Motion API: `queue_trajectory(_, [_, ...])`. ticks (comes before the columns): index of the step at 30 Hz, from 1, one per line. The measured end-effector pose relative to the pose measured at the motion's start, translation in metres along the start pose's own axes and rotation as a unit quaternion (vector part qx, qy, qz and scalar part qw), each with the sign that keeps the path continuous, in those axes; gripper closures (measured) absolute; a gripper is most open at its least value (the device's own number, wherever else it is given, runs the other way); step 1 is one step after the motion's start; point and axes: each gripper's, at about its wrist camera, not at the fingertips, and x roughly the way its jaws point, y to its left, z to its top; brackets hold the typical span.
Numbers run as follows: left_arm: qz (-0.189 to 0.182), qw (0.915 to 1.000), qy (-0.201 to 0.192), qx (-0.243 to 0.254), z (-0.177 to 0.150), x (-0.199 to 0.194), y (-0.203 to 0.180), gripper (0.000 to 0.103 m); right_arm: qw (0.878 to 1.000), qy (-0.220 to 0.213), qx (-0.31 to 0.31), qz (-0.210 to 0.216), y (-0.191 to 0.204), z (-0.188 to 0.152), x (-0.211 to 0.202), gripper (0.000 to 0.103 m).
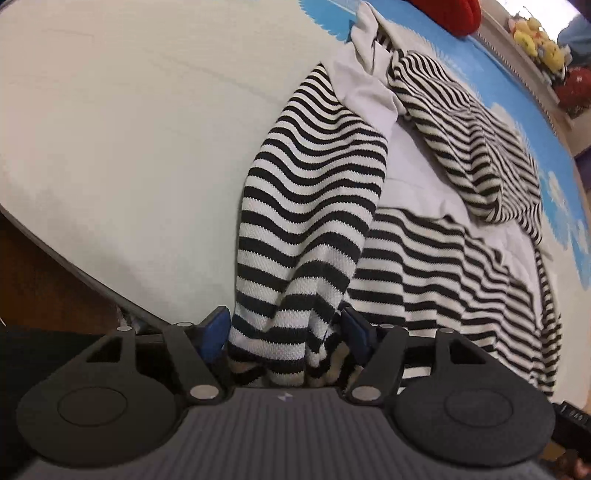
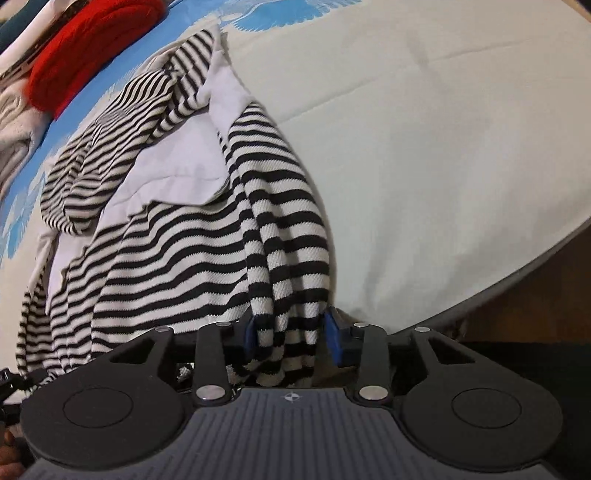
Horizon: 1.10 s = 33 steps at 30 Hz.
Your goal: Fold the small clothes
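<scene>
The left gripper (image 1: 284,334) has its jaws partly apart, clamped on a bunched fold of the black-and-white striped knit garment (image 1: 314,192), which stretches toward one o'clock over the pale sheet (image 1: 129,129). The right gripper (image 2: 291,338) likewise pinches a narrower bunch, cloth trailing toward eleven o'clock.

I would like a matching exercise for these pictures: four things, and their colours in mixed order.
Things:
1. sweater
2. plush toys
3. folded knit
4. sheet print

Colours:
a. blue
b. red
c. black and white stripes
d. yellow

Pairs: 1-c, 2-d, 3-b, 4-a
</scene>
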Motion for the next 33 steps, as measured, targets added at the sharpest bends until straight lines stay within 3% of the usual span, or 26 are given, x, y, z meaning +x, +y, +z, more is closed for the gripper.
queue_trajectory(3, [0.009, 0.9999, -0.002, 0.015, -0.002, 0.0, -0.003, 0.037, 1.0, 0.001, -0.009, -0.002, 0.002, -0.001, 0.0, 0.064])
queue_trajectory(4, [0.01, 0.9998, -0.002, 0.018, -0.003, 0.0, -0.004, 0.046, 1.0, 0.002, -0.009, -0.001, 0.002, -0.001, -0.001, 0.064])
queue_trajectory(6, [0.008, 0.9997, -0.001, 0.025, -0.004, -0.001, -0.004, 0.063, 1.0, 0.003, -0.008, 0.007, 0.0, -0.002, -0.002, 0.073])
queue_trajectory(8, [-0.006, 0.9996, -0.003, 0.027, -0.004, -0.003, -0.003, 0.088, 1.0, -0.003, -0.007, 0.019, 0.0, -0.001, -0.005, 0.091])
queue_trajectory(9, [-0.01, 0.9995, -0.008, 0.029, -0.003, -0.006, -0.002, 0.09, 1.0, -0.009, -0.009, 0.021, 0.0, 0.001, -0.008, 0.092])
queue_trajectory(19, [-0.065, 0.9912, -0.065, 0.096, 0.008, -0.084, -0.027, 0.094, 0.99, -0.099, 0.008, 0.102, -0.001, 0.023, -0.099, 0.096])
queue_trajectory(23, [-0.098, 0.9853, -0.064, 0.125, 0.002, -0.125, -0.028, 0.094, 0.987, -0.105, 0.005, 0.118, -0.005, 0.016, -0.142, 0.096])
queue_trajectory(28, [-0.166, 0.9756, -0.054, 0.133, -0.019, -0.188, -0.006, 0.094, 0.984, -0.097, 0.015, 0.146, -0.017, -0.008, -0.198, 0.096])
queue_trajectory(33, [-0.187, 0.9742, -0.038, 0.121, -0.015, -0.19, 0.002, 0.093, 0.984, -0.094, 0.007, 0.151, -0.016, -0.01, -0.21, 0.096])
